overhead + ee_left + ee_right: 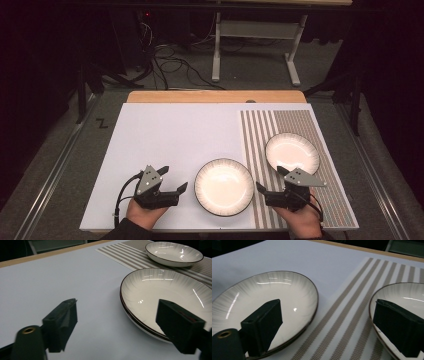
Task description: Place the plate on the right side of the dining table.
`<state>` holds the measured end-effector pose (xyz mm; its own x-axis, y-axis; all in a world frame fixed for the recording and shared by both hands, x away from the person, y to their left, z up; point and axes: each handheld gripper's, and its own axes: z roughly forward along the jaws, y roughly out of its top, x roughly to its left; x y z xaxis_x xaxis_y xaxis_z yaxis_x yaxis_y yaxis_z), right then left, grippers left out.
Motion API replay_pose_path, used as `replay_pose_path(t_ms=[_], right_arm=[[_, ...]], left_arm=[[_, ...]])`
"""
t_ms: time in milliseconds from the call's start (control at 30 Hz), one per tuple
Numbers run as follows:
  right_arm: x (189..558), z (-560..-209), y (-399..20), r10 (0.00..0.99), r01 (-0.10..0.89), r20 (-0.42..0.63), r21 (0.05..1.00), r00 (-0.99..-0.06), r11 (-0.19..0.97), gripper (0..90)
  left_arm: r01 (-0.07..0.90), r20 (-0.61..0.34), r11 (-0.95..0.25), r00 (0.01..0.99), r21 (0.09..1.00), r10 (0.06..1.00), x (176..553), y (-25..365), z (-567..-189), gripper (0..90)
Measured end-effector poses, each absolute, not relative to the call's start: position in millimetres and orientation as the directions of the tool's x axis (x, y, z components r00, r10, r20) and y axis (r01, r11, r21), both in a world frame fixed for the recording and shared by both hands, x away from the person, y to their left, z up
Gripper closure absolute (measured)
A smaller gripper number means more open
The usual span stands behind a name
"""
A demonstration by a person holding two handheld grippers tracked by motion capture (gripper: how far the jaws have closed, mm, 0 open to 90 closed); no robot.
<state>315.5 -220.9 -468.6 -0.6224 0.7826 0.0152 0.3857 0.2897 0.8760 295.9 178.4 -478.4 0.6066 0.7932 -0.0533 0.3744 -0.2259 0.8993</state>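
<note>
A: At the left, the left tool (173,179) is seen low over the white sheet (165,135) that covers the tabletop (215,96). It is held by a hand (145,212) coming in from the near edge. Its jaws are spread wide, and nothing is pinched between them.

B: Is the near plate touched by it?

A: No contact can be seen. The near plate (224,186) is found just to the right of this tool, resting on the white sheet. In the left gripper view the plate (167,297) is shown partly behind the right jaw, but bare sheet is seen between the jaws.

B: What is found further to the right?

A: The near plate's right rim lies at the edge of the striped mat (295,165). The right tool (267,180) is seen just beyond that rim, over the mat, held by the other hand (300,220). Its jaws are also spread, and nothing is gripped.

B: And the second plate?

A: The far plate (292,153) is placed on the striped mat, behind the right tool. In the right gripper view the striped mat (347,322) is seen between the jaws, with one plate (262,302) on each side.
</note>
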Motion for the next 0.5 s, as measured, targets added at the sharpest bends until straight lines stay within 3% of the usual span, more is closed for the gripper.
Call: replay_pose_path(t_ms=[167,500], right_arm=[[308.2,-468.2,-209.6,0.759,0.376,0.008,0.872,-0.651,0.313,2.8],[305.8,-464.6,-210.0,0.758,0.351,-0.008,0.883,-0.652,0.311,0.5]], left_arm=[[0.368,-0.048,-0.22,0.596,0.904,0.801,295.5,177.8,-477.0,6.8],[0.369,-0.047,-0.218,0.592,0.904,0.804,294.7,179.7,-476.0,6.6]])
